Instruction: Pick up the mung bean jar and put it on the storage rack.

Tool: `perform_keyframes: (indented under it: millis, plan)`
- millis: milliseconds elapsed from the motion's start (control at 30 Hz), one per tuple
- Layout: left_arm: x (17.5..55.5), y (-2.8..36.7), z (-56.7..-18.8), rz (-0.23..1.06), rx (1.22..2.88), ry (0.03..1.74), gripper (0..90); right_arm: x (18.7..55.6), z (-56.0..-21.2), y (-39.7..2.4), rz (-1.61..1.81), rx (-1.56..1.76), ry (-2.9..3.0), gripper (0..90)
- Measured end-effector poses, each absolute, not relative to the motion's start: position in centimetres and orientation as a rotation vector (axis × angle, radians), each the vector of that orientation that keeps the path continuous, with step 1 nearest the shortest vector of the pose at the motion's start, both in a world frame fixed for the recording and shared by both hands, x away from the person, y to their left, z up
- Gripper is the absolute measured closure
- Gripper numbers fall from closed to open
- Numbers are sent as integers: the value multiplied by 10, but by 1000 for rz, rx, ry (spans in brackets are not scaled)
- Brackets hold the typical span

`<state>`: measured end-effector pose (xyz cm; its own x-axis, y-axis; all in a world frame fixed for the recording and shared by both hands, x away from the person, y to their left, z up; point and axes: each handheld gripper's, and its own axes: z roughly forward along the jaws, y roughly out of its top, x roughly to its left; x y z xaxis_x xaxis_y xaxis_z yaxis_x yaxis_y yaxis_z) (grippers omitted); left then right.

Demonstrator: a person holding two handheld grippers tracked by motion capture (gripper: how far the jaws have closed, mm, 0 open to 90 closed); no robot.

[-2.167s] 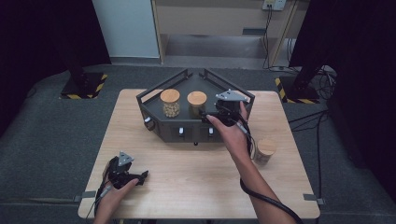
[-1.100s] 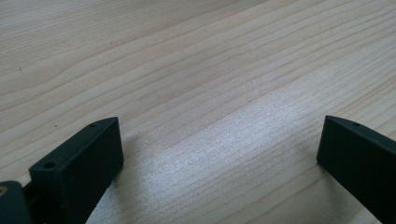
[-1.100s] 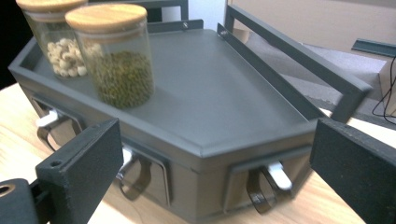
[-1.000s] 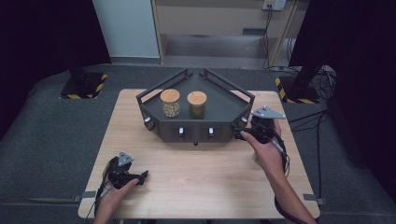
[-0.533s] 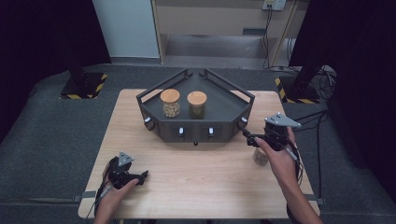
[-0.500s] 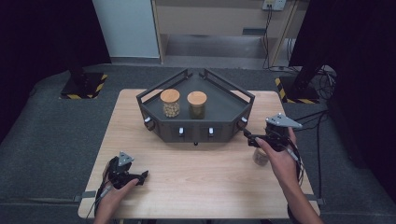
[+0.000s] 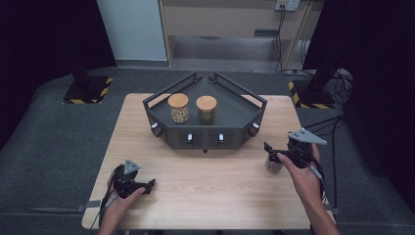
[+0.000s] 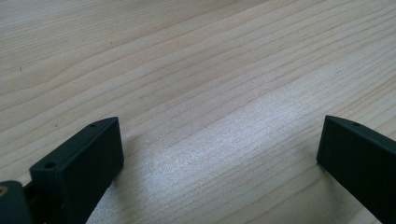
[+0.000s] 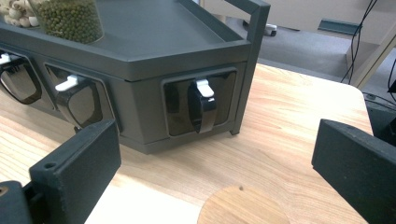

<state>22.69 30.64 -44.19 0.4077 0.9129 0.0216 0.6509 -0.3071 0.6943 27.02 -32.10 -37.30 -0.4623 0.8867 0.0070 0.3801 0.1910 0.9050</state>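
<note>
A person's right hand-held gripper (image 7: 272, 151) hangs over a small wooden-lidded jar (image 7: 273, 164) near the right edge of the pale wood tabletop (image 7: 210, 191). Its jaws, which have just been opening, stand wide apart with nothing pressed between them. In the right gripper view the jar's round wooden lid (image 9: 243, 206) sits low between the two black jaws, clear of both pads.

Just beyond the jar stands a dark grey angular rack (image 7: 240, 137), set toward the far side of the tabletop. Its raised rails frame the back and sides of its top, and its front wall carries recessed dark knobs with white markers; the nearest knob (image 9: 201, 106) faces the right hand-held gripper across a short strip of bare wood. Two wooden-lidded jars stand upright and side by side on the rack's top: one with pale round pieces (image 7: 178, 108), one with green beans (image 7: 206, 109).

The left hand-held gripper (image 7: 149, 184) rests low at the near left corner of the tabletop, well apart from the rack and jars. Its jaws are spread wide over bare wood grain, gripping nothing.

A broad stretch of open tabletop lies between the two hands and the rack's front. The jar on the right has only a narrow margin of wood between it and the table's right edge.
</note>
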Motion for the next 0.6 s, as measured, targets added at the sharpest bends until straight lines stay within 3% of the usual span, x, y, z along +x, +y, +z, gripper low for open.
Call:
perform_keyframes:
  millis: [600]
  plan:
    - [227,307,-442,560,2062,1324,0,256,-398,-329,1217,1230,1917,14]
